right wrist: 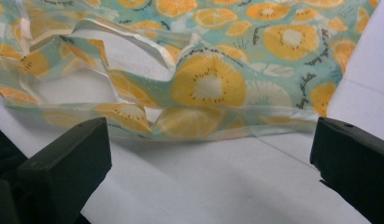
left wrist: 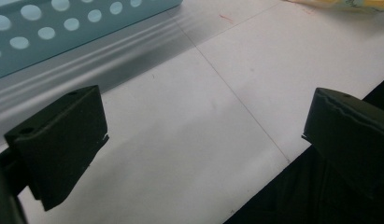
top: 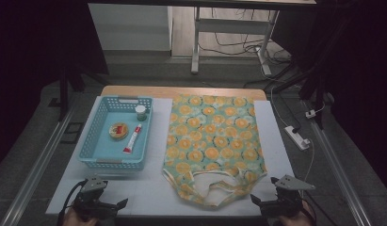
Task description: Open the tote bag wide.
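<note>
Nothing begun, by the look of it. Left gripper [top: 119,203] and right gripper [top: 253,199] both spread wide, empty, low at 7 and 5 o'clock. Thin teal cloth bag with orange-slice print [top: 213,141] flat at centre, handles [right wrist: 87,70] just ahead of right jaws. Pale blue perforated plastic basket [top: 94,141] at 10 o'clock, contents untouched.

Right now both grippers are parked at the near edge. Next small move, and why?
Probably ease the right gripper forward to the bag handles. Its jaws stand wide open with the handle loops lying flat just ahead, apart from them. The left gripper, also open, faces bare table beside the basket.
</note>
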